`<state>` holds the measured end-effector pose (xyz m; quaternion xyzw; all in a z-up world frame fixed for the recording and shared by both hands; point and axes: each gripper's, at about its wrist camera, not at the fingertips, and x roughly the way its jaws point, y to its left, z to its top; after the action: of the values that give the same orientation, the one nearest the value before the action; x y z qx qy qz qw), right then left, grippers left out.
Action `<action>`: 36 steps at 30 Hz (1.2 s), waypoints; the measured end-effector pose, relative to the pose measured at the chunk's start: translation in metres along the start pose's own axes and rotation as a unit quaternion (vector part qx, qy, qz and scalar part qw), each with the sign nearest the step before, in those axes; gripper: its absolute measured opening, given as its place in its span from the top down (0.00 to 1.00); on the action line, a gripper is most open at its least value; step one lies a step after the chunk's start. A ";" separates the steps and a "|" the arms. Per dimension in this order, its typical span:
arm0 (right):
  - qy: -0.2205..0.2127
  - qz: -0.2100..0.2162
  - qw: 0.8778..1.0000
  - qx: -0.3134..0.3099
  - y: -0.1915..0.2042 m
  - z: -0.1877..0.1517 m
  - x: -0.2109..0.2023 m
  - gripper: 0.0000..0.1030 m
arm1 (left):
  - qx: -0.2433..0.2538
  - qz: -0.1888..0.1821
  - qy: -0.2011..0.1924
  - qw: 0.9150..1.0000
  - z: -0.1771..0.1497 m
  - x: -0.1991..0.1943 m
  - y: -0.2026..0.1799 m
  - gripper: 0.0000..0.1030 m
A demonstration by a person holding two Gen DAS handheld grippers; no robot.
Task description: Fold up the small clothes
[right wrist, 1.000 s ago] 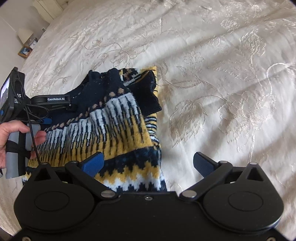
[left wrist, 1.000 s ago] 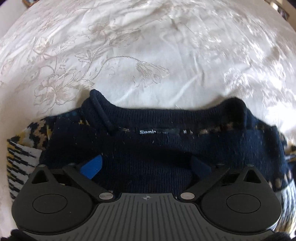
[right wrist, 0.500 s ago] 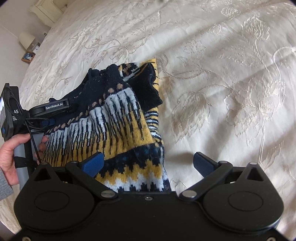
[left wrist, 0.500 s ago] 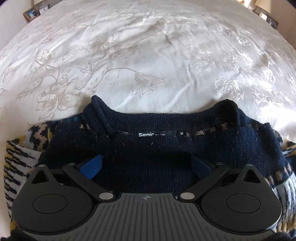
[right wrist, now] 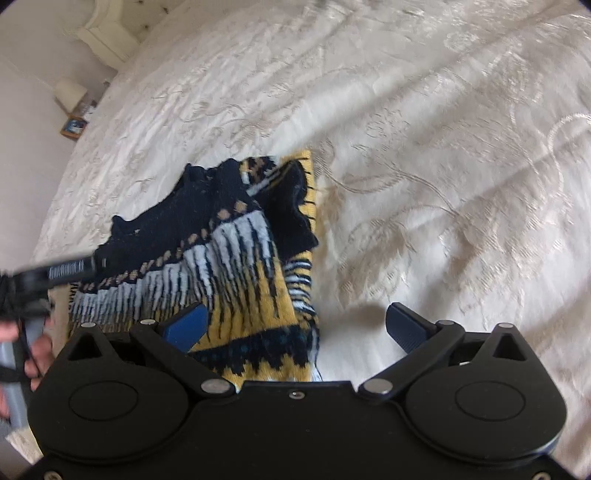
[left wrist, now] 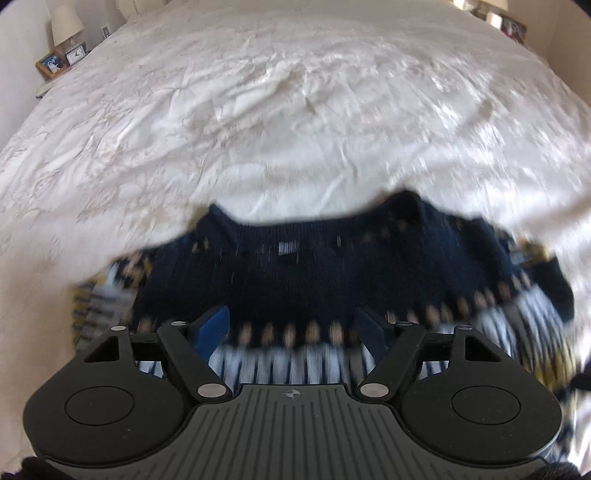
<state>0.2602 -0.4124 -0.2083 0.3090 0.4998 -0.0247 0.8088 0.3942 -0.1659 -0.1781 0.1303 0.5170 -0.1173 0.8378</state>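
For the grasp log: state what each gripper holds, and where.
Nothing: left gripper, jaws closing, and open right gripper hover over the navy-and-yellow patterned knit sweater.

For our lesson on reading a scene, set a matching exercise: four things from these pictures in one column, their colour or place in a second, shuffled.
Things:
1 sweater
2 bedspread
3 lamp
4 left gripper

Descriptions:
A cream, flower pattern
B beside the bed
C navy, yellow and white knit
D over the sweater, jaws closing, gripping nothing

Pairs: 1-C, 2-A, 3-B, 4-D
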 end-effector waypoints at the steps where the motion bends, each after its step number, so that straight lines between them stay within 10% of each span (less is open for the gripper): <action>1: -0.001 0.008 1.000 -0.003 0.000 0.001 0.001 0.01 | 0.002 0.000 0.005 1.000 -0.006 -0.002 0.000 0.28; 22: 0.054 0.195 0.978 0.048 -0.030 0.040 0.073 0.00 | -0.004 -0.006 0.070 0.998 -0.018 0.035 0.008 0.20; 28: 0.070 0.163 0.983 0.039 -0.021 0.035 0.069 0.61 | -0.030 0.012 0.038 0.999 -0.029 -0.007 0.025 0.28; 36: 0.042 0.098 0.994 0.000 0.024 0.038 0.039 0.69 | -0.055 0.016 0.017 0.998 -0.058 -0.060 0.063 0.28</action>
<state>0.3180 -0.4022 -0.2170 0.3576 0.5004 0.0673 0.7856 0.3400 -0.0837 -0.1436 0.0945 0.5346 -0.0735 0.8366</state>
